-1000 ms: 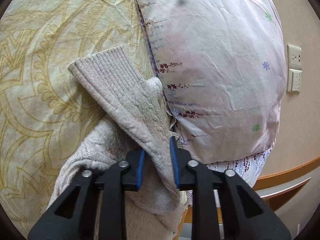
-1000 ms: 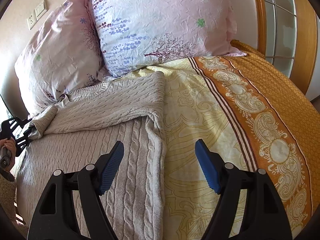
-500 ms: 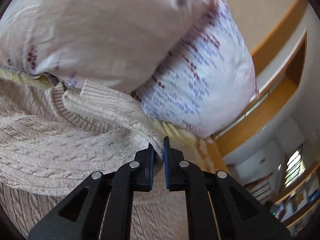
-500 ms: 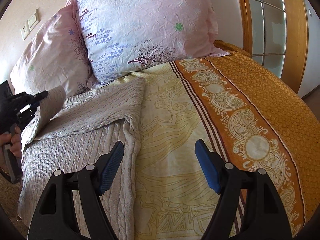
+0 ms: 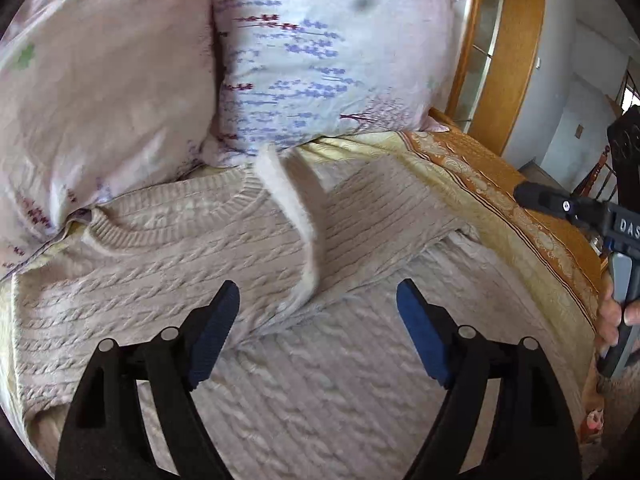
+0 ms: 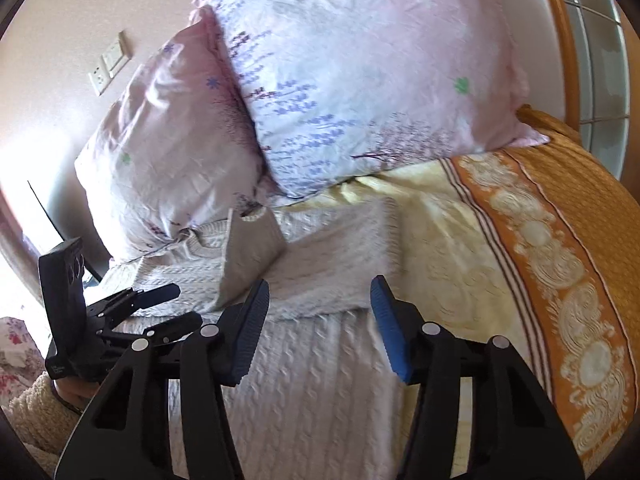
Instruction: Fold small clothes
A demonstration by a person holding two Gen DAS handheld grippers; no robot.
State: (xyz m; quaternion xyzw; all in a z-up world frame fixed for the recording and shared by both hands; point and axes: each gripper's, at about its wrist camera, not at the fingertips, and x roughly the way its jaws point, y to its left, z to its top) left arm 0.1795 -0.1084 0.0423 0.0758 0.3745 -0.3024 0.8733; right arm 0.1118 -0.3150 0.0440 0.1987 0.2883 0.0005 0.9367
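Floral pillows [image 6: 360, 80] lean at the bed's far end behind a beige cable-knit sweater [image 5: 320, 380] (sleeve [image 5: 296, 220] blurred, loose). Left gripper [image 5: 318, 332] jaws have just sprung apart, empty; right gripper [image 6: 316, 328] jaws, narrowing, stay apart, gripping nothing.

Place: a bedroom in a home.
Bed: a cream and orange patterned bedspread [image 6: 540, 240] covers it.
Pillows: two pale pink floral pillows [image 6: 360, 80] stand propped at its head.
Wall: a beige wall with a white socket and switch plate [image 6: 110, 62].
Frame: a curved wooden frame with glass panes [image 5: 504, 48] rises beside the bed.
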